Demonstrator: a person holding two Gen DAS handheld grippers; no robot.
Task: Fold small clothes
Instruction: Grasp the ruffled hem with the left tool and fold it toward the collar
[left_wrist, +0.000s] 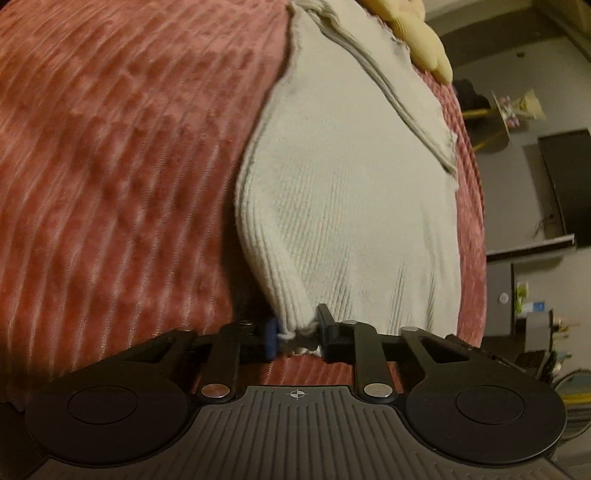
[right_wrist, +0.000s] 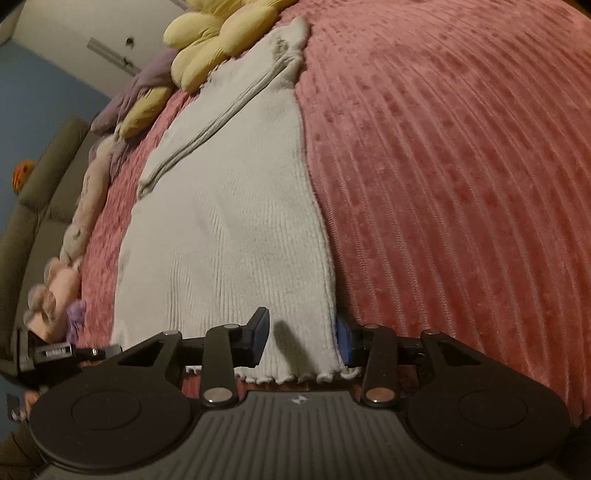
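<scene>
A white ribbed knit garment lies flat on a pink plush bedspread, one sleeve folded across its upper part. In the left wrist view my left gripper is shut on a bunched bottom corner of the garment, and fabric fills the narrow gap between the blue pads. In the right wrist view the garment runs away from my right gripper. Its jaws stand partly closed around the other hem corner. The left pad presses on top of the knit, and the right pad sits at the cloth's edge.
Yellow flower-shaped cushions and purple ones lie beyond the garment's collar. Soft toys line the bed's left edge beside a grey sofa. Off the bed's right side stand a dark screen and shelves.
</scene>
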